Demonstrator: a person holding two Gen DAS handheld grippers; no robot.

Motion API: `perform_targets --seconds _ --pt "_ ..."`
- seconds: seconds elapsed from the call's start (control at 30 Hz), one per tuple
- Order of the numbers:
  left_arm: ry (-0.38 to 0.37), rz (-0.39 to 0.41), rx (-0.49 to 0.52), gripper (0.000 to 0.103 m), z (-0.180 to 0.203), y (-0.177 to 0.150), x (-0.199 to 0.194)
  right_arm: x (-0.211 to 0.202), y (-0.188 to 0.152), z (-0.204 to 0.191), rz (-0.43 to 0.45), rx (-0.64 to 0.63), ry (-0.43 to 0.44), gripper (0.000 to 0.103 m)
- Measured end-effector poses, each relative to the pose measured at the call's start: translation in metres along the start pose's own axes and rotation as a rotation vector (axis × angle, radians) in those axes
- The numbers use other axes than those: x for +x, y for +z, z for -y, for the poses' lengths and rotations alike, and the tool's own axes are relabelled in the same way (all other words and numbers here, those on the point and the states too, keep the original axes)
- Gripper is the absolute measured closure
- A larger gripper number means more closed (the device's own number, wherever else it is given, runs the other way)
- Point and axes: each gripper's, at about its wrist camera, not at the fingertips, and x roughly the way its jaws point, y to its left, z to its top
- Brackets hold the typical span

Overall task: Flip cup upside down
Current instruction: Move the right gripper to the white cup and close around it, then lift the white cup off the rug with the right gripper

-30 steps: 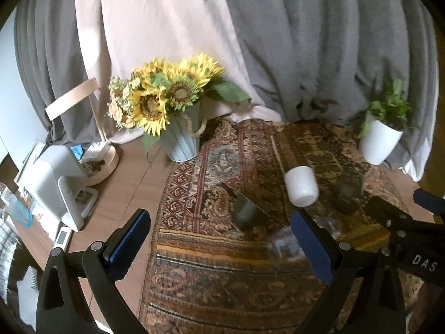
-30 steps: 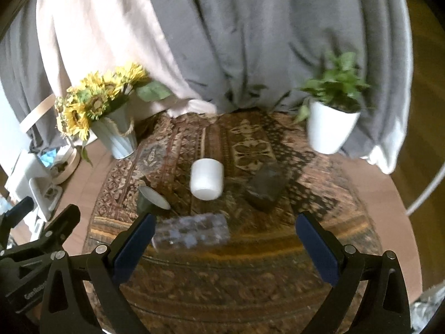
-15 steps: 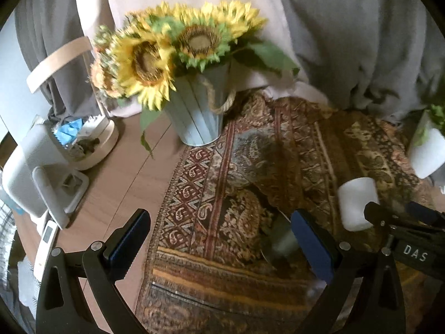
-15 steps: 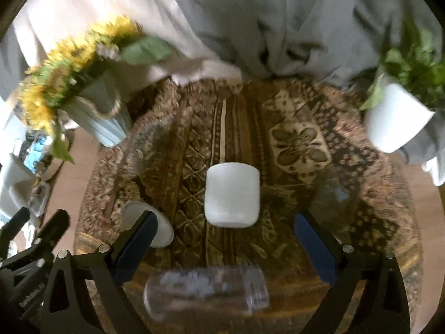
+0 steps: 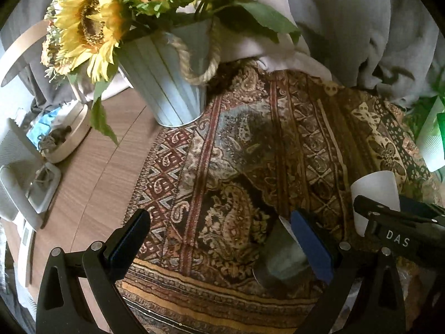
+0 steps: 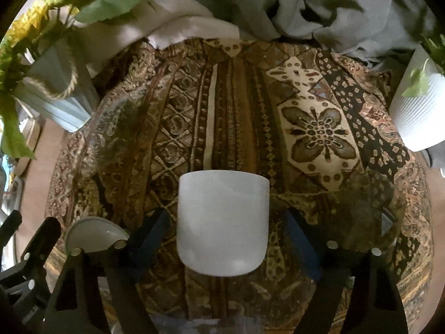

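A white cup (image 6: 224,224) stands on the patterned cloth (image 6: 250,128), between the open jaws of my right gripper (image 6: 228,233); the blue pads stand a little off its sides. The cup also shows at the right of the left wrist view (image 5: 374,194), behind the right gripper's arm. A grey cup (image 5: 281,261) lies on its side on the cloth by the right finger of my left gripper (image 5: 219,239), which is open and empty. The grey cup's pale rim shows in the right wrist view (image 6: 94,235).
A sunflower pail (image 5: 169,80) stands at the back left on the wooden table (image 5: 91,178). A white plant pot (image 6: 417,117) stands at the right. A dark glass (image 6: 370,208) sits right of the white cup. A clear ribbed glass (image 6: 211,324) lies near the front edge. Grey curtains hang behind.
Both grippers have moved forward and down toward the cloth. The right gripper's jaws now straddle the white cup. The left gripper has come up beside the grey cup.
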Motion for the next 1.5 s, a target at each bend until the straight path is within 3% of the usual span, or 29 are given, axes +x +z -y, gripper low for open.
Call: perform_targets --seconds 0.1,0.3,0.57,0.87,1.13,1.5 --pt "-0.002 -0.003 -0.003 0.000 0.001 0.000 0.001 0.006 0.001 0.002 -0.016 0.010 0.022 0.035" --pt "0.000 0.019 0.010 0.000 0.002 -0.003 -0.015 -0.012 -0.002 -0.001 0.026 -0.006 0.026 0.035" --pt "-0.044 0.089 0.016 0.000 -0.003 -0.010 -0.070 -0.089 -0.022 -0.008 0.149 -0.039 0.033 0.035" --pt "-0.084 0.104 0.030 0.000 -0.010 -0.045 -0.122 -0.160 -0.081 -0.001 0.210 0.017 0.041 0.035" --pt "-0.082 0.041 0.084 0.000 -0.006 -0.095 -0.130 -0.169 -0.141 0.009 0.158 0.087 0.024 0.035" --pt "-0.039 -0.076 0.123 0.000 -0.005 -0.141 -0.102 -0.119 -0.185 0.007 0.011 0.091 0.027 0.035"
